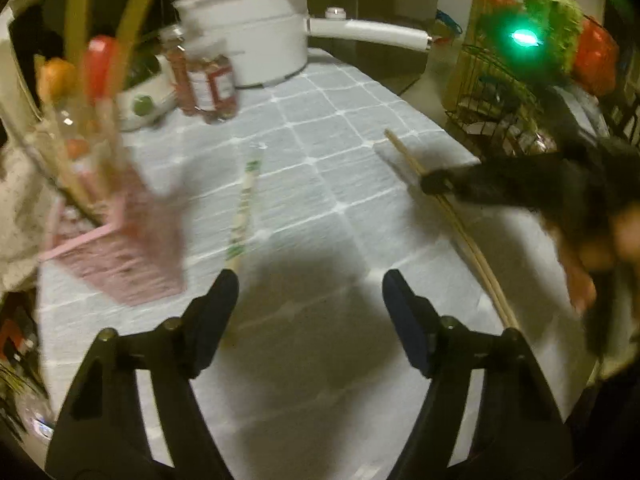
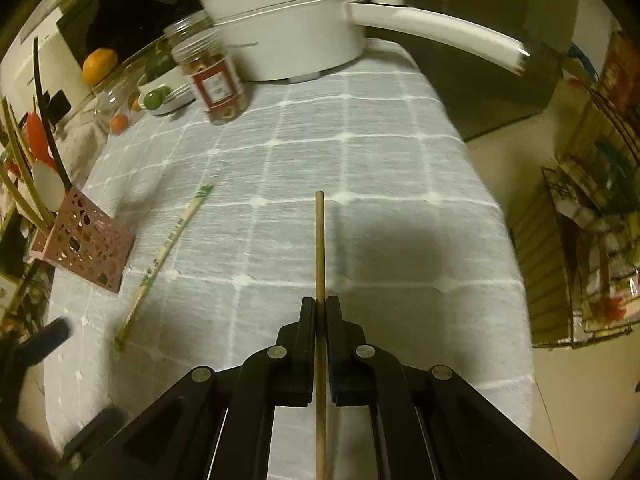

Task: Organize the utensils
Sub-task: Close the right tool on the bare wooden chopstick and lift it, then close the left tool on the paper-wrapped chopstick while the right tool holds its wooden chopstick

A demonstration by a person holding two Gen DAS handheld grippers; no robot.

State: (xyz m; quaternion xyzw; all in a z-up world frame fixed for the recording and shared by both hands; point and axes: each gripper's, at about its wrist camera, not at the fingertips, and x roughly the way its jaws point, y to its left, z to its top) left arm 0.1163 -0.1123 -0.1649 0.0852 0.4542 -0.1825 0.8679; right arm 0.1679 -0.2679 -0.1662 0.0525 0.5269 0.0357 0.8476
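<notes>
My right gripper (image 2: 319,304) is shut on bare wooden chopsticks (image 2: 319,240) that point forward above the grey checked tablecloth (image 2: 360,160). The left wrist view shows the same gripper (image 1: 436,184) and chopsticks (image 1: 404,156) at the right. My left gripper (image 1: 310,280) is open and empty above the cloth. A paper-wrapped pair of chopsticks (image 1: 244,212) lies on the cloth just beyond its left finger, also in the right wrist view (image 2: 168,244). A pink perforated utensil holder (image 1: 120,248) with several utensils stands at the left, also in the right wrist view (image 2: 86,244).
A white pot with a long handle (image 2: 288,32) stands at the table's far end. A red-labelled jar (image 2: 212,80), a bowl with green fruit (image 2: 160,96) and an orange (image 2: 100,66) are at the back left. A wire rack (image 1: 500,92) stands off the right edge.
</notes>
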